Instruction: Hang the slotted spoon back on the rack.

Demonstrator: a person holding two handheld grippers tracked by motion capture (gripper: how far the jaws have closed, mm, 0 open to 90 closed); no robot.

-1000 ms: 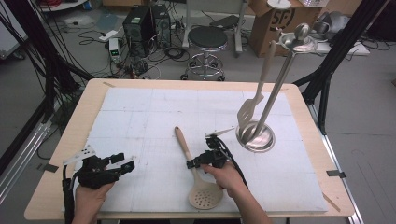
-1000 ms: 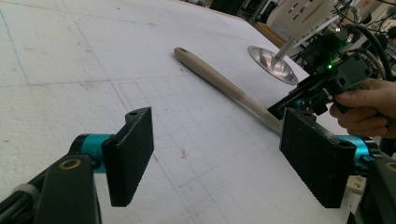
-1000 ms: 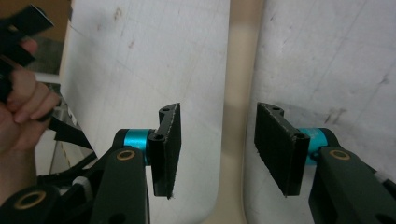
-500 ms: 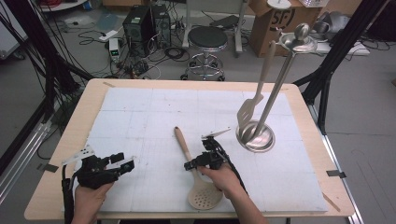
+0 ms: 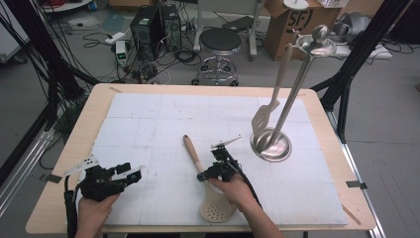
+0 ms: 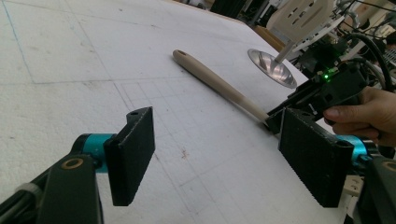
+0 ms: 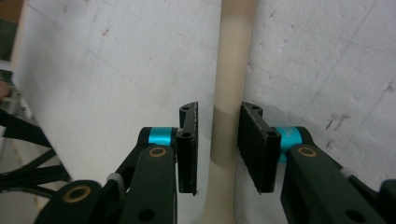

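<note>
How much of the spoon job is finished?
Done: one slotted spatula already hangs on the metal stand. In hand: the right gripper has its jaws either side of the beige skimmer's handle, with small gaps, not squeezing. Left: gripping, lifting and probably hanging it. The left gripper rests open.

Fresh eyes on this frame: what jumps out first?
The right gripper straddles the handle of the beige slotted spoon lying mid-table, its fingers not quite closed. At the far right stands a tall steel utensil stand with a pale slotted spatula hanging.
</note>
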